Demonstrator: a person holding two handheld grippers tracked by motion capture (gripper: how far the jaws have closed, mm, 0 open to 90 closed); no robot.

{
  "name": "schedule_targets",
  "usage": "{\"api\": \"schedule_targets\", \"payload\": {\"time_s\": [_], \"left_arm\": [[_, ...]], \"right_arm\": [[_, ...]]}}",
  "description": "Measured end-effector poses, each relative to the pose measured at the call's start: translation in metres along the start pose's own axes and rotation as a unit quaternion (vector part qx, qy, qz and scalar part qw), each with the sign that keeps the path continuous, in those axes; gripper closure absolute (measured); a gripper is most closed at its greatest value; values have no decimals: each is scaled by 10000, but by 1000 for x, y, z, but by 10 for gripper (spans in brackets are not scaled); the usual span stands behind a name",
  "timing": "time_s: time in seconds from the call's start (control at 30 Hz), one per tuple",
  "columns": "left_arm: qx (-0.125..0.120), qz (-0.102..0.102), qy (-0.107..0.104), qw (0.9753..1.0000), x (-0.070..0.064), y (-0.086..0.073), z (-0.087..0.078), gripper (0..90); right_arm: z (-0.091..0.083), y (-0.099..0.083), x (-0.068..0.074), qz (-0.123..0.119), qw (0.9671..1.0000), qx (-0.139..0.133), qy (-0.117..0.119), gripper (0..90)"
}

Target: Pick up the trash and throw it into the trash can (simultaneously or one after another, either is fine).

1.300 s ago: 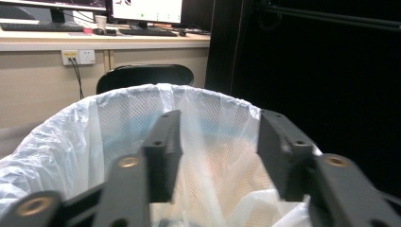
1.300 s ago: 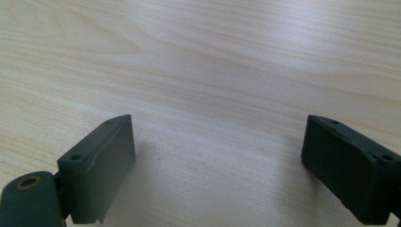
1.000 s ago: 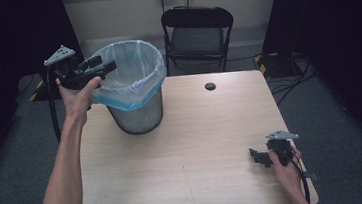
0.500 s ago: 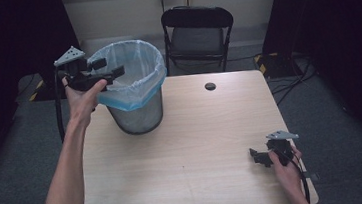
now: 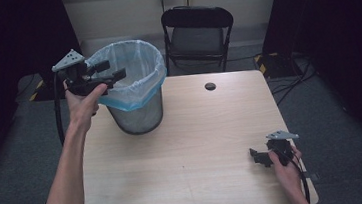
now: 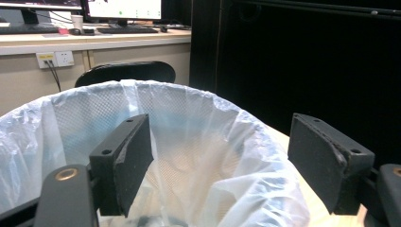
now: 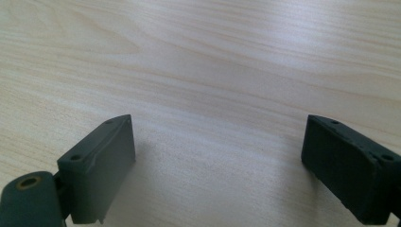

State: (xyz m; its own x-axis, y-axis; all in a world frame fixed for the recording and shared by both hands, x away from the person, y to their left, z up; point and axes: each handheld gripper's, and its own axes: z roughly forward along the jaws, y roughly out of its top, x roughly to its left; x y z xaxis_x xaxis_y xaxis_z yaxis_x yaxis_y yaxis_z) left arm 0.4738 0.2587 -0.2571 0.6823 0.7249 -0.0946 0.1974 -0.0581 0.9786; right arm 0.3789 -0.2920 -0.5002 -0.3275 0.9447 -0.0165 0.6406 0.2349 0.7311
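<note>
The left gripper, black with a grey three-cornered plate on top, was held in the air over the near-left rim of the round wire-mesh waste bin lined with a pale blue-white plastic bag, its jaws set wide apart with nothing between them. The bin stood upright near the far left corner of the light wood-grain surface, with the bag's edge folded down over its rim all the way round. In the left gripper view the left gripper looked down across the open mouth of the bin; both black jaws rose at either side of the translucent liner, neither of them clearly touching it, and the bottom of the bin was too dark and hidden to tell what lay inside. The right gripper, held in the person's right hand, rested low by the near right corner of the surface, well apart from the bin. In the right gripper view the right gripper also had its jaws spread wide, and bare wood grain of the surface lay between them, with nothing held. A black folding chair stood behind the far edge of the surface, and a small round dark hole sat in the surface near that far edge, to the right of the bin
</note>
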Motion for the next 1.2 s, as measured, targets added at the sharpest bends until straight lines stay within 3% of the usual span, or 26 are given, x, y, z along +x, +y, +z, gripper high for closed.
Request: {"api": "schedule_targets", "payload": {"time_s": [0.27,0.43,0.73,0.9,1.2], "left_arm": [[105,199,-163,9996,-15,-4,-2,244],[207,318,-258,9989,-28,-9,0,188],[169,474,-437,9978,-46,-14,-2,156],[98,392,-542,9977,-58,-15,-5,160],[142,522,-617,9966,-77,-26,-9,160]], "right_arm": [[0,0,0,0,10000,0,0,95],[0,0,0,2,10000,0,0,95],[0,0,0,-8,10000,-6,-10,96],[0,0,0,3,10000,3,-1,96],[0,0,0,0,10000,1,-3,95]]}}
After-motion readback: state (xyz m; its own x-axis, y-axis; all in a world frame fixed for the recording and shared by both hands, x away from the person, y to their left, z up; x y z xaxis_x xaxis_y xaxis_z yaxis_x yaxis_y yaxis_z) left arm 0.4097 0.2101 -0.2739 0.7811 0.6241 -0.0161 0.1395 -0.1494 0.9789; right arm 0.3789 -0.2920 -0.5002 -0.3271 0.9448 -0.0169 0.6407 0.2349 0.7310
